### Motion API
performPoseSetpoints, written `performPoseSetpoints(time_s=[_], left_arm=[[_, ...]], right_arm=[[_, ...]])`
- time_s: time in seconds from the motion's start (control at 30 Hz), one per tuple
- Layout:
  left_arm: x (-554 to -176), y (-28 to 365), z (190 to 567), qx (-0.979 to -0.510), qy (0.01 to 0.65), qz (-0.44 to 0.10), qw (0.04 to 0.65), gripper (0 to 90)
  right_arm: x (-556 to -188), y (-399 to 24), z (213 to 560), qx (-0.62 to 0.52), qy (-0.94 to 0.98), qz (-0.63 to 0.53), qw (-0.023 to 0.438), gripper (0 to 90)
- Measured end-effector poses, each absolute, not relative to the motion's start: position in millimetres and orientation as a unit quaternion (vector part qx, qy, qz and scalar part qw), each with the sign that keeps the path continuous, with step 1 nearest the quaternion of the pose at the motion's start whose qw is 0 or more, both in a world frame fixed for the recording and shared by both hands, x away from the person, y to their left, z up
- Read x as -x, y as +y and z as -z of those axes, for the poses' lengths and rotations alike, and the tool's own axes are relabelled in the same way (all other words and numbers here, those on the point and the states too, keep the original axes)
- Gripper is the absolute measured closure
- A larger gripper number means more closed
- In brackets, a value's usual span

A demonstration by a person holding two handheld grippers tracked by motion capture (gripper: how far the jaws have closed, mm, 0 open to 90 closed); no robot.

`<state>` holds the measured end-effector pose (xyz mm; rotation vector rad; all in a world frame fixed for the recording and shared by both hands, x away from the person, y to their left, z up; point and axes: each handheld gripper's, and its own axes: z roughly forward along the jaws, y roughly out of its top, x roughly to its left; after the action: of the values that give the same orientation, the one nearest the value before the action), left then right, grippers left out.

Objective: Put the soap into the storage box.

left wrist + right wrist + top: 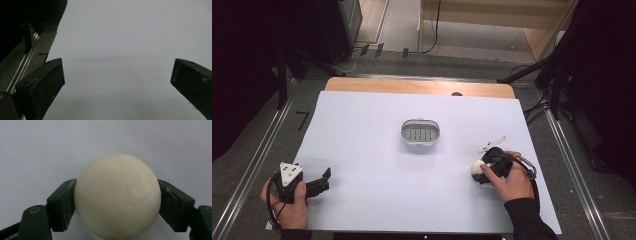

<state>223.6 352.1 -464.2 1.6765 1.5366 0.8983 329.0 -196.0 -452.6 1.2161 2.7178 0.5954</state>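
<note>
Right gripper (117, 202) clamps a smooth cream-white ball (117, 196).
Left gripper (117, 80) gapes wide, empty, well left of the oval grey container (420, 134).

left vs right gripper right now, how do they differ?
The left gripper has its jaws spread wide with nothing between them; the right gripper is clamped on a white ball. Left sits near the table's left edge, right toward the right. Both are hand-held, low over the white surface.

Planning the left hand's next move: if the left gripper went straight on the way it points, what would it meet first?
Probably nothing: ahead of the open left gripper lies bare white table cover. The oval dish seems off its line, though depth is unclear.
</note>
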Motion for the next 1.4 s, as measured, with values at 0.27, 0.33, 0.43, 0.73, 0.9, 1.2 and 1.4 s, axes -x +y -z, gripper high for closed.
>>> performPoseSetpoints(time_s=[0.27,0.33,0.43,0.73,0.9,1.2,1.4], left_arm=[[-223.6,352.0,464.2,-0.645,0.591,-0.345,0.342,0.0],[-223.6,352.0,464.2,-0.645,0.591,-0.345,0.341,0.0],[-223.6,352.1,464.2,-0.645,0.591,-0.345,0.341,0.0],[-223.6,352.1,464.2,-0.645,0.59,-0.345,0.341,0.0],[-223.6,352.0,464.2,-0.645,0.591,-0.345,0.342,0.0],[-223.6,352.2,464.2,-0.645,0.591,-0.345,0.342,0.0],[-223.5,352.3,464.1,-0.645,0.591,-0.344,0.341,0.0]], right_arm=[[-328.7,-195.7,452.0,-0.399,0.894,-0.196,0.056,24.7],[-328.5,-195.4,452.1,-0.398,0.894,-0.196,0.057,24.7],[-328.6,-195.1,452.2,-0.398,0.894,-0.198,0.056,24.8],[-329.1,-194.3,450.8,-0.395,0.895,-0.199,0.056,25.0],[-330.1,-195.4,446.6,-0.397,0.892,-0.207,0.058,25.0],[-331.3,-192.8,440.7,-0.396,0.892,-0.211,0.058,25.1],[-334.6,-190.1,439.6,-0.395,0.892,-0.213,0.048,25.1]])
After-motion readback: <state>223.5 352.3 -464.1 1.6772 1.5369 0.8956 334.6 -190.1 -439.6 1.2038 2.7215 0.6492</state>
